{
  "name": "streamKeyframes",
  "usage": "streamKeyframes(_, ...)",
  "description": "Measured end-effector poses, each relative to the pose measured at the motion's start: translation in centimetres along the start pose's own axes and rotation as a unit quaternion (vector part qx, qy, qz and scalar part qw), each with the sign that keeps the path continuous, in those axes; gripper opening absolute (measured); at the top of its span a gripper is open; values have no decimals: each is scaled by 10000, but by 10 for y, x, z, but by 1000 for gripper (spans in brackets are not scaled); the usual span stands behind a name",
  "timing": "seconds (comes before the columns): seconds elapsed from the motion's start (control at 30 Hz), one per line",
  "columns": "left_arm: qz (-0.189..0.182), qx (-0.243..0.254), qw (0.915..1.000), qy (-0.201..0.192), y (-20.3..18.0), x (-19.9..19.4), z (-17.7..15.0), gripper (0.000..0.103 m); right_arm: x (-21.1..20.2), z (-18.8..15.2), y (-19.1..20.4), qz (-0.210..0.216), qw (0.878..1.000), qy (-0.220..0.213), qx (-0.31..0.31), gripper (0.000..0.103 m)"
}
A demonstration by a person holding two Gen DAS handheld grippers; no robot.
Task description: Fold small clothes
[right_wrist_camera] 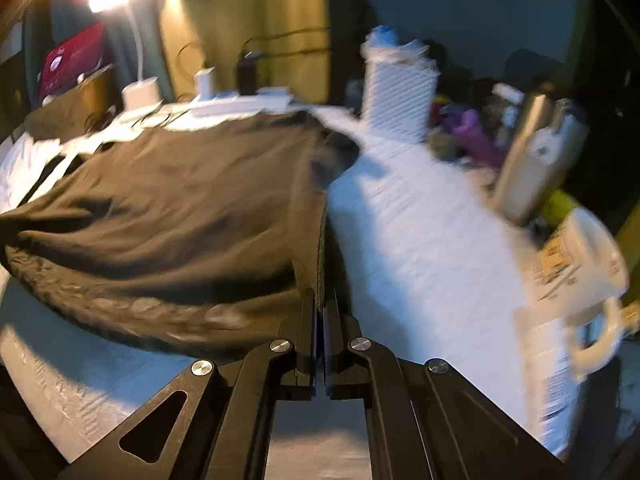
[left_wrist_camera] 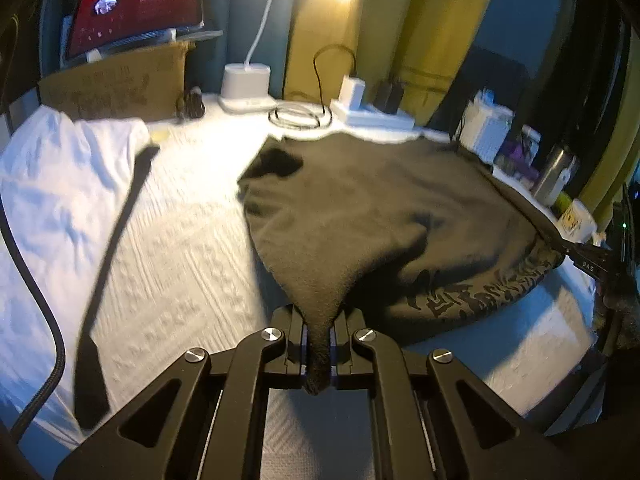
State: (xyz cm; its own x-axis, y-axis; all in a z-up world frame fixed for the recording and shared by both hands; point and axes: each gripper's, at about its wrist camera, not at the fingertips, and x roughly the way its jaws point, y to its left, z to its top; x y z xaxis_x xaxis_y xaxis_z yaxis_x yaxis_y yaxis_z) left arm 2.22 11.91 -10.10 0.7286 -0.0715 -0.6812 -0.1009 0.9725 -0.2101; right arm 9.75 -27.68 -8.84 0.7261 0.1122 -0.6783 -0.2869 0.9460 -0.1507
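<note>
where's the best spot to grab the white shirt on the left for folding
Take the white shirt at its near right edge beside the dark strap, coming low from the near side. That edge lies flat on the table. Both grippers currently clamp the dark shirt.

My left gripper [left_wrist_camera: 319, 344] pinches a corner of the dark shirt [left_wrist_camera: 384, 216], lifting it off the white cloth-covered table [left_wrist_camera: 188, 248]. A white garment [left_wrist_camera: 60, 184] lies far left; a lamp base [left_wrist_camera: 247, 86] stands beyond.
</note>
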Motion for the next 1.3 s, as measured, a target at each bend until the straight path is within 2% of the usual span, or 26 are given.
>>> streamKeyframes(0.13,-6,-42,9998,-211,4,-13,17,6,-21,16,-39,-129,9997,-195,80,1)
streamKeyframes(0.2,61,-11,9996,-280,6,-17,22,6,-24,19,-55,-59,9998,-191,99,1)
streamKeyframes(0.33,54,-169,9998,-103,16,-9,16,6,2,2,-74,125,9995,176,231,1)
streamKeyframes(0.43,107,-258,9994,186,22,4,6,6,27,-21,-73,345,9975,480,392,1)
streamKeyframes(0.53,110,-247,9988,400,23,2,-3,6,22,-29,-76,305,9964,415,676,2)
streamKeyframes(0.6,59,-125,9991,412,18,-7,-4,6,12,-33,-76,165,9961,392,775,2)
streamKeyframes(0.7,178,39,9988,461,17,-10,-8,6,4,-42,-71,-302,9958,483,714,5)
streamKeyframes(0.77,221,-154,9981,550,28,-5,-12,6,1,-46,-72,-406,9947,509,796,5)
streamKeyframes(1.0,132,-223,9989,395,32,-11,-5,6,-25,-47,-52,170,9931,194,1140,6)
streamKeyframes(1.03,120,-248,9989,385,34,-10,-4,6,-24,-47,-47,168,9931,194,1145,11)
streamKeyframes(1.1,101,-251,9989,394,35,-8,-5,6,-17,-51,-43,139,9926,265,1178,54)
streamKeyframes(1.13,99,-248,9987,425,37,-6,-6,6,-14,-53,-42,122,9923,302,1192,94)
streamKeyframes(1.17,99,-261,9986,449,39,-5,-7,6,-12,-54,-41,103,9926,291,1171,99)
streamKeyframes(1.23,85,-283,9985,461,41,-5,-9,6,-15,-53,-36,76,9948,183,1002,99)
streamKeyframes(1.3,87,-254,9988,422,41,-8,-7,6,-13,-52,-33,-131,9968,87,780,99)
